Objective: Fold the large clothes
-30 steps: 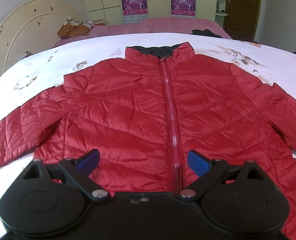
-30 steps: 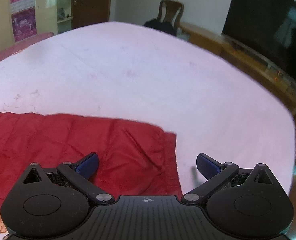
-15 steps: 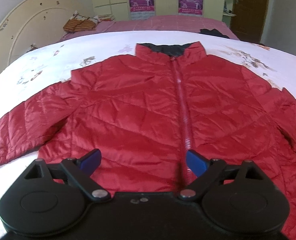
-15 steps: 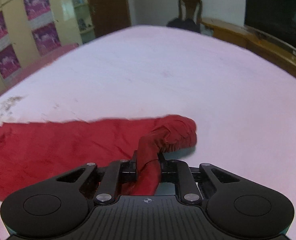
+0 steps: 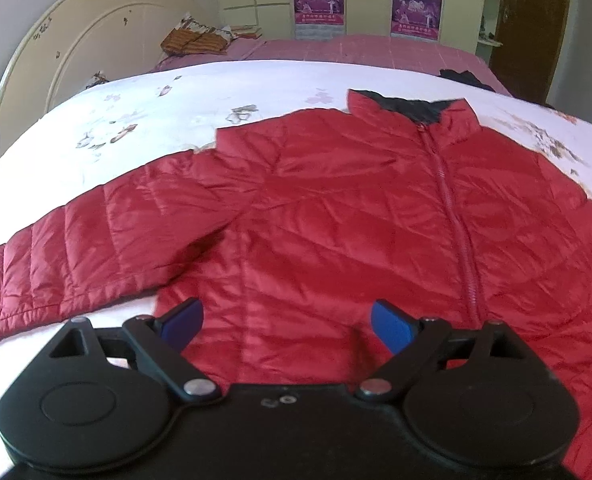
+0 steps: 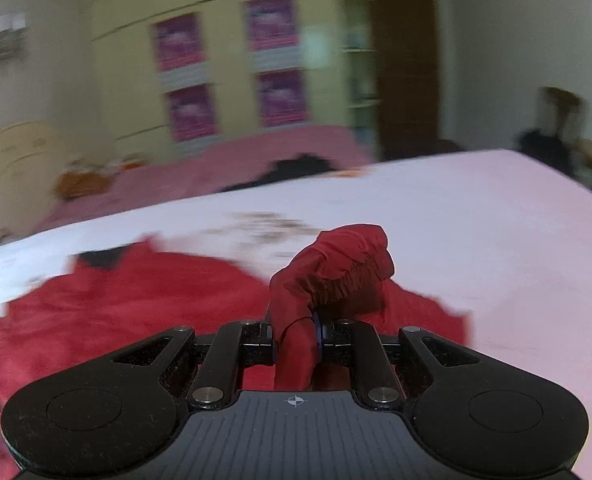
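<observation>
A red quilted jacket [image 5: 336, 220] lies front up and zipped on the white bed, collar at the far side, its left sleeve [image 5: 55, 264] stretched out to the left. My left gripper [image 5: 285, 320] is open and empty, low over the jacket's hem left of the zipper. My right gripper [image 6: 296, 338] is shut on the jacket's right sleeve cuff [image 6: 340, 268], which bunches up above the jaws, lifted off the bed. The jacket body [image 6: 115, 300] shows blurred to the left in the right wrist view.
The white floral bedsheet [image 5: 155, 128] runs around the jacket. A second bed with a pink cover [image 5: 356, 48] and a dark garment [image 5: 464, 78] lies behind. A cream headboard [image 5: 75, 52] stands at the left, a wardrobe and door at the back.
My right gripper has lifted the held sleeve cuff and swung left toward the jacket body. My left gripper has shifted left along the hem, still open.
</observation>
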